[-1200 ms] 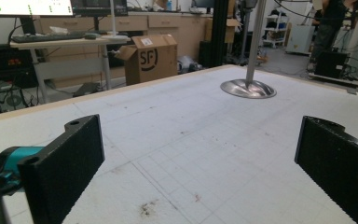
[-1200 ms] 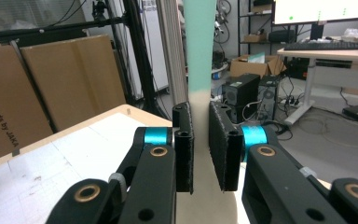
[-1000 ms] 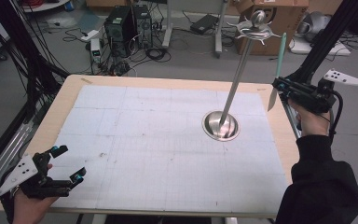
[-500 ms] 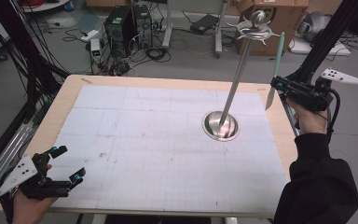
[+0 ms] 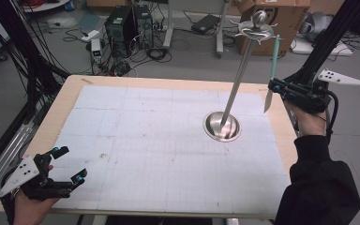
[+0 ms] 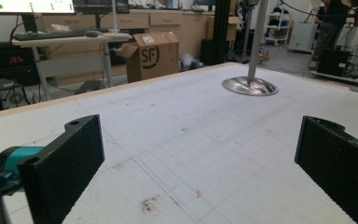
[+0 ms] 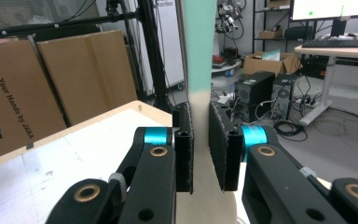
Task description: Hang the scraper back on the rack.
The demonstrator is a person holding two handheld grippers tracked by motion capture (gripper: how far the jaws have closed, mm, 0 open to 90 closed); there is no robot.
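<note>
You are pinching the teal-handled knife (image 5: 272,70) in your right gripper (image 5: 277,86) at upper right, not yet at the metal stand (image 5: 236,84); your left gripper (image 5: 63,164) is idling, jaws spread.

A grey floor (image 5: 187,56) carries tangled cables (image 5: 152,49), a black computer tower (image 5: 121,23) and cardboard boxes (image 5: 281,28); desks with monitors (image 7: 338,11) stand behind.

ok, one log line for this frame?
right gripper: shut on knife, held upright off table | left gripper: open, empty, near table corner | stand: upright, untouched
</note>
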